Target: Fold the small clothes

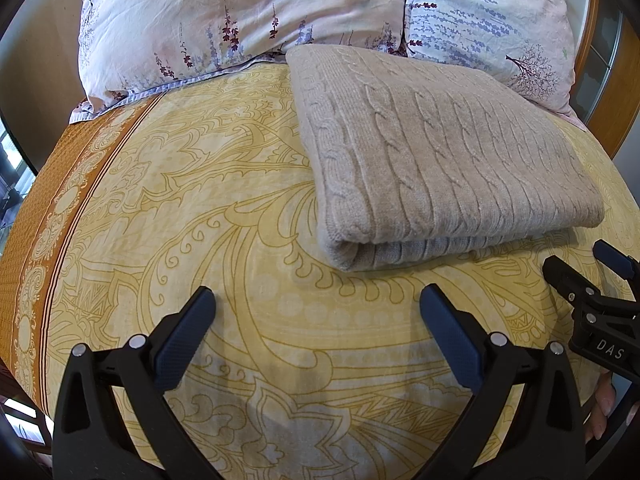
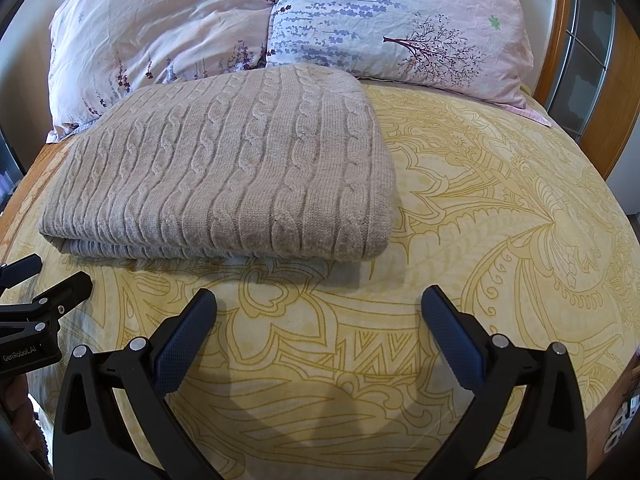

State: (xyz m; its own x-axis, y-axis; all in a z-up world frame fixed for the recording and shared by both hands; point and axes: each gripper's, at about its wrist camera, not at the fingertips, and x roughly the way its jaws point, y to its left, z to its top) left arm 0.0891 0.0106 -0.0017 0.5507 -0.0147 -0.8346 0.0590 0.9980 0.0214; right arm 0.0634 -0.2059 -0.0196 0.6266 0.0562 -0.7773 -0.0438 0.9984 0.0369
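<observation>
Sweater [image 1: 444, 160] lies folded on the bed [image 1: 200, 240]; left gripper [image 1: 316, 312] and right gripper [image 2: 318, 312] hover wide open, empty; a careless nudge could undo the fold.

Bed with yellow patterned sheet [image 1: 240, 240], folded beige cable-knit sweater [image 1: 440, 168] on it, two floral pillows [image 1: 240, 20] behind

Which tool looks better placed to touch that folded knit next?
Hard to call: both the left tool and right tool hover open just short of the folded beige sweater, one toward each near corner.
</observation>
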